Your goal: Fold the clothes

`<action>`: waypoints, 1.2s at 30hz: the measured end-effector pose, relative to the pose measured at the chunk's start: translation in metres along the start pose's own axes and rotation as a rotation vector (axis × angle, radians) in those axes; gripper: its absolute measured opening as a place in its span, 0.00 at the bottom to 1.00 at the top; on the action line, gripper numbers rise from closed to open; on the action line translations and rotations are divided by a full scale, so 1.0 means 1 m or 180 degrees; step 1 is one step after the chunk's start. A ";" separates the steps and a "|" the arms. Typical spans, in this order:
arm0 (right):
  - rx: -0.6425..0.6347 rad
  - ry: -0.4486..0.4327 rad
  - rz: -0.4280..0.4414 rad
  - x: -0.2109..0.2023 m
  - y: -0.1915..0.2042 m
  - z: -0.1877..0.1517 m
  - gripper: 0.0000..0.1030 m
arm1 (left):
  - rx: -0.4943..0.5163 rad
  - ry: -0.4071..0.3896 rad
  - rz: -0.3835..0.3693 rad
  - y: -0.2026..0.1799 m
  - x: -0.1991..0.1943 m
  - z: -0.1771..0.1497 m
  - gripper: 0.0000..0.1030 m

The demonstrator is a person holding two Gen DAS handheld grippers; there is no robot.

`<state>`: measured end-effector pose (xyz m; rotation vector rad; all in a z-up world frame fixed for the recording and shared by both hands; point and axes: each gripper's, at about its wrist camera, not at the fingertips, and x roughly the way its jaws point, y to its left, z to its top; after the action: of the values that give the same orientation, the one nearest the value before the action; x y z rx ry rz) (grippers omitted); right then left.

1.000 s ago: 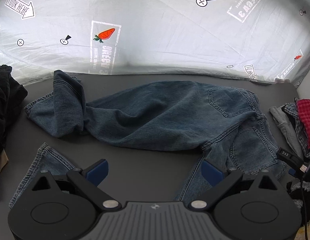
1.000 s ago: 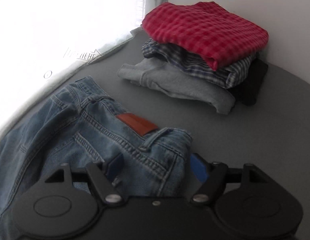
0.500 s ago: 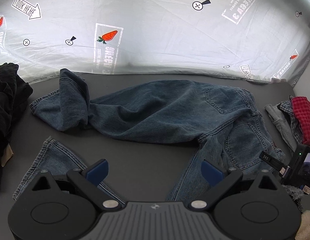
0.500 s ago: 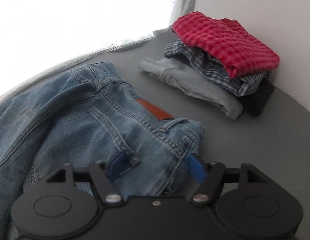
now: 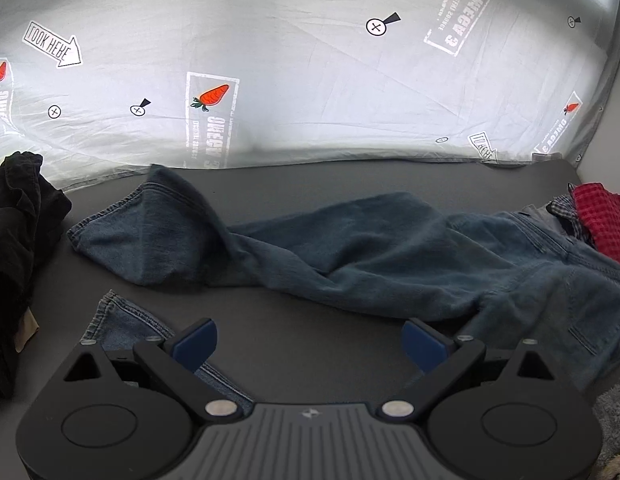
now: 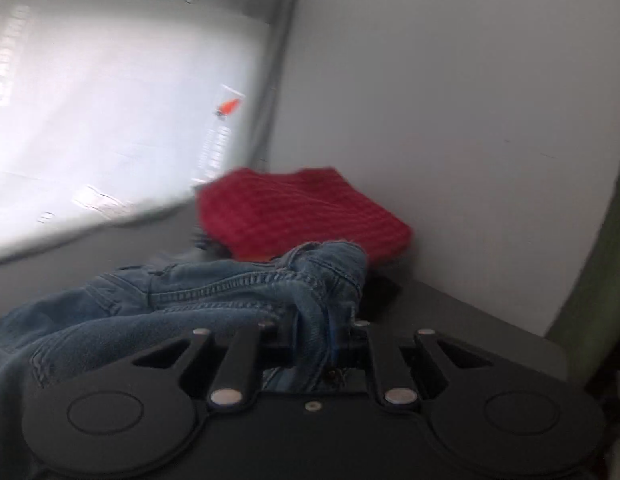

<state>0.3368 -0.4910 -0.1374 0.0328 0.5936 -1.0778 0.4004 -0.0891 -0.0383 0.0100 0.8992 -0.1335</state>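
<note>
A pair of blue jeans (image 5: 370, 256) lies spread across the dark grey table (image 5: 310, 344), one leg reaching far left, the other leg's hem (image 5: 121, 320) near my left gripper. My left gripper (image 5: 310, 342) is open and empty, low over the table in front of the jeans. My right gripper (image 6: 322, 336) is shut on the jeans' waistband (image 6: 322, 272) and holds that bunched corner raised off the table. The right wrist view is blurred.
A folded stack topped by a red checked shirt (image 6: 293, 212) sits at the right end against the white wall, also in the left wrist view (image 5: 602, 220). A black garment pile (image 5: 13, 240) lies at the left. A printed white sheet (image 5: 289, 80) hangs behind the table.
My right gripper has shut on the jeans' waistband and lifted it, pulling the jeans rightward. My left gripper has dropped lower and shifted left; it stays open.
</note>
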 end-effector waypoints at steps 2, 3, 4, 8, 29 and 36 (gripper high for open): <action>-0.0101 0.0453 -0.0218 0.027 -0.017 -0.013 0.24 | -0.0079 0.0008 0.0046 0.010 0.000 -0.003 0.96; -0.0071 0.0635 -0.0251 0.034 -0.025 -0.020 0.29 | -0.0124 0.0015 0.0078 0.016 0.001 -0.005 0.96; -0.0034 0.0719 -0.0305 0.035 -0.032 -0.025 0.31 | -0.0182 0.0022 0.0122 0.023 0.001 -0.007 0.96; -0.0102 0.0528 -0.0303 0.002 -0.041 -0.034 0.54 | -0.0438 0.0012 0.0314 0.055 -0.004 -0.016 0.96; -0.2400 -0.0344 0.3328 -0.329 0.128 -0.121 0.61 | -0.1586 0.0512 0.0789 0.232 -0.017 -0.159 0.96; -0.2285 0.0234 0.2986 -0.322 0.123 -0.140 0.59 | -0.1622 0.0308 0.0516 0.271 0.025 -0.165 0.92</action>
<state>0.2702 -0.1253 -0.1356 -0.2546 0.8775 0.0749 0.3200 0.1870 -0.1733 -0.3866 1.0045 0.2515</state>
